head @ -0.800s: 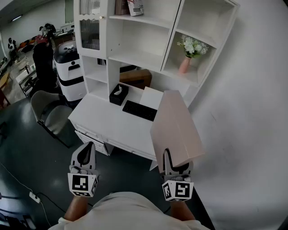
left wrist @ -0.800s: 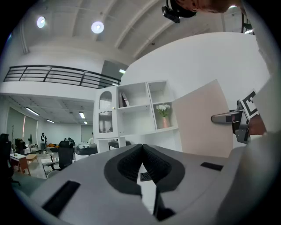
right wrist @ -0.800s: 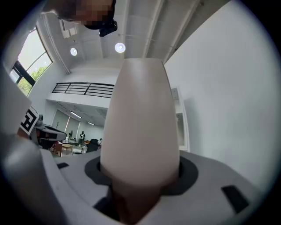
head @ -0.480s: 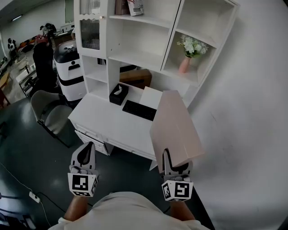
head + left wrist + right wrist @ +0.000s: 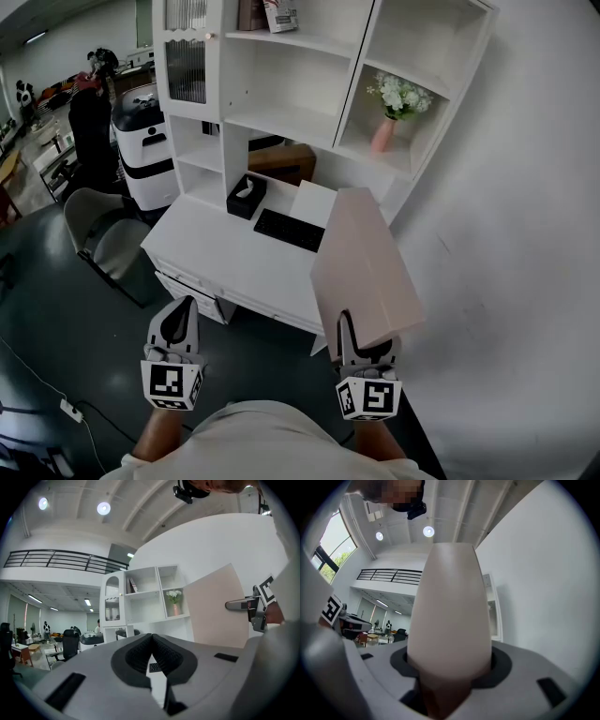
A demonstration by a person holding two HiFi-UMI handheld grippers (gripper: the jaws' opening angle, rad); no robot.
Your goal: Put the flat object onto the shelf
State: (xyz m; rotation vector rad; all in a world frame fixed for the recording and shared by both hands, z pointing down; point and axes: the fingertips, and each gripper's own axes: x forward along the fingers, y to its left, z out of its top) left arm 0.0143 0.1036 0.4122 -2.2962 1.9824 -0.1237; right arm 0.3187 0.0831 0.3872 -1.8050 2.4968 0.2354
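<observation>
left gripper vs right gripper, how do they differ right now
The grey left gripper has its jaws together on nothing; the grey right gripper is clamped on the pale pink flat board. The left gripper's view ahead is open to the white shelf unit; the right gripper's is mostly blocked by the board. Both carry marker cubes.

Near-zero delta. In head view the shelf unit (image 5: 363, 56), the desk (image 5: 216, 253) and the flat board (image 5: 366, 272) all sit a hair further left in frame than in the earlier frames, shifted together. The right gripper (image 5: 356, 342) has drifted the same sliver left with the board.
</observation>
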